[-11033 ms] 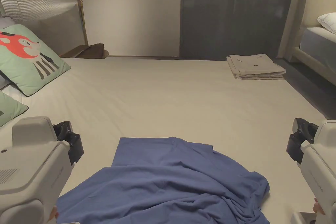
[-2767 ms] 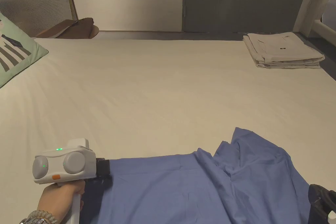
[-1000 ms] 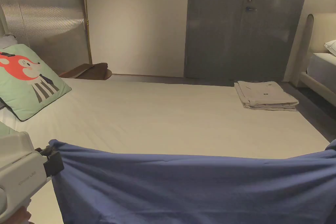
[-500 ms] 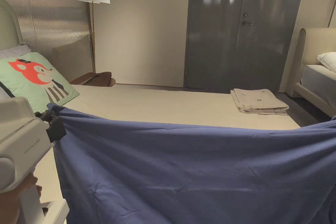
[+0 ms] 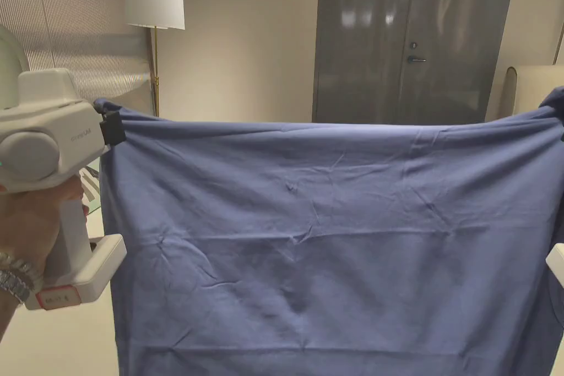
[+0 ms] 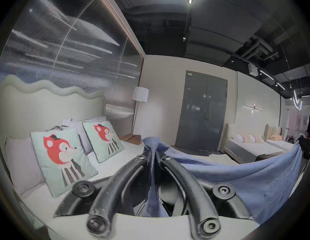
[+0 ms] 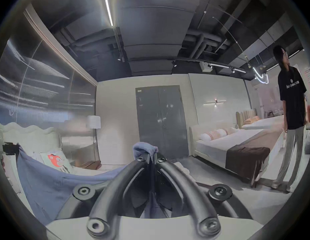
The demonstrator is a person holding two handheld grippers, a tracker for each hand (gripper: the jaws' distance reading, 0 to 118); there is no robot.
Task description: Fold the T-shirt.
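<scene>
1. My left gripper (image 6: 153, 158), white-bodied with black jaws, pinches one top corner of the blue cotton T-shirt (image 5: 330, 239).
2. The shirt hangs spread between both grippers, airborne.
3. My right gripper (image 7: 152, 158) clamps the opposite corner.

The wide, wrinkled blue cotton T-shirt (image 5: 330, 239) hangs spread in the head view, hiding the bed behind it. Its lower hem and right corner run past the picture's edge, so the right tool beside that corner is cut off.
</scene>
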